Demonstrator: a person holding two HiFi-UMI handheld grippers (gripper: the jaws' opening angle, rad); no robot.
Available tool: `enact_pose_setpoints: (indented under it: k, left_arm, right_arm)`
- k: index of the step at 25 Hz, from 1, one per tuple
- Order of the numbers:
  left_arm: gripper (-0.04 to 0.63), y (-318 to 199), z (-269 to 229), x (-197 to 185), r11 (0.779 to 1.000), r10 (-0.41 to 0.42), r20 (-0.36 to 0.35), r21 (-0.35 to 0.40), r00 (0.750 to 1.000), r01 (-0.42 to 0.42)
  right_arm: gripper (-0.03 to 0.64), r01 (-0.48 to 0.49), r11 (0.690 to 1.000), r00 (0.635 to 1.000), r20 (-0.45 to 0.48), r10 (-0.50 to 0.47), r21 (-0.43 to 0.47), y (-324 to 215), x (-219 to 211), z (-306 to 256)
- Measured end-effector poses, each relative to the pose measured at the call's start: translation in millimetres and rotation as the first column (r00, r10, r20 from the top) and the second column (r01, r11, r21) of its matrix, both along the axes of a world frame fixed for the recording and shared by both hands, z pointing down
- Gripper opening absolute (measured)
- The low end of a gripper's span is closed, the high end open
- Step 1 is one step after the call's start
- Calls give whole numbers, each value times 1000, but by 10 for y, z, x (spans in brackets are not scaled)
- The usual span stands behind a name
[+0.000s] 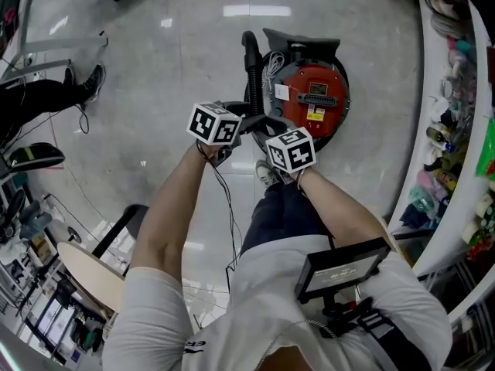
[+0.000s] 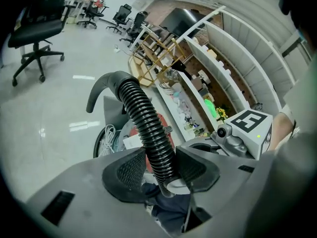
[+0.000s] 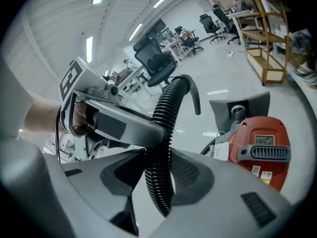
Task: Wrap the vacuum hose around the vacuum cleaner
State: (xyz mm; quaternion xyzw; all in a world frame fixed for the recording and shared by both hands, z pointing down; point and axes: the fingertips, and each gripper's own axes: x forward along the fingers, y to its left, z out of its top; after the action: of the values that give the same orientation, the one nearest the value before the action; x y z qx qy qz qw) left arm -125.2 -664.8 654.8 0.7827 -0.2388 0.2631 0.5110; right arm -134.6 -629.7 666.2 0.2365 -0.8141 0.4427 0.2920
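l claw + r claw: both clamped on hose | vac on floor

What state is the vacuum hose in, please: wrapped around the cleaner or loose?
Loose, not wrapped: the hose rises in one arch beside the vacuum cleaner, clamped between the jaws of the left gripper and the right gripper.

An open office: rolling desk chairs, glossy floor, long white shelving

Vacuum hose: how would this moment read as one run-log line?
left tongs: shut on vacuum hose | right tongs: shut on vacuum hose | vacuum cleaner: red, on floor
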Motion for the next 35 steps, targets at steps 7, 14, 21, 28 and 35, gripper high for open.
enact_pose_setpoints:
  k: [7, 14, 21, 28, 35]
  left_arm:
    - [179, -350, -33, 324, 990, 129, 31, 56, 991, -131]
    - [179, -687, -100, 574, 977, 181, 28, 107, 983, -183]
    - [179, -892, -267, 701, 963, 195, 21, 186, 981, -195]
    - [179, -1057, -283, 861, 954, 193, 3, 231, 981, -189]
    - [179, -1018, 97, 1004, 961, 244, 0, 132, 970, -242]
  right_arm:
    - [161, -157, 988, 987, 28, 157, 0, -366, 260, -24]
    - [161, -276, 961, 960, 56, 274, 29, -722, 480, -87]
    - [161, -346, 937, 934, 110, 339, 53, -940, 580, -248]
    - [161, -408, 911, 908, 135, 397, 65, -1104, 723, -257]
    - [161, -476, 879, 874, 108, 474, -15, -1061, 857, 89]
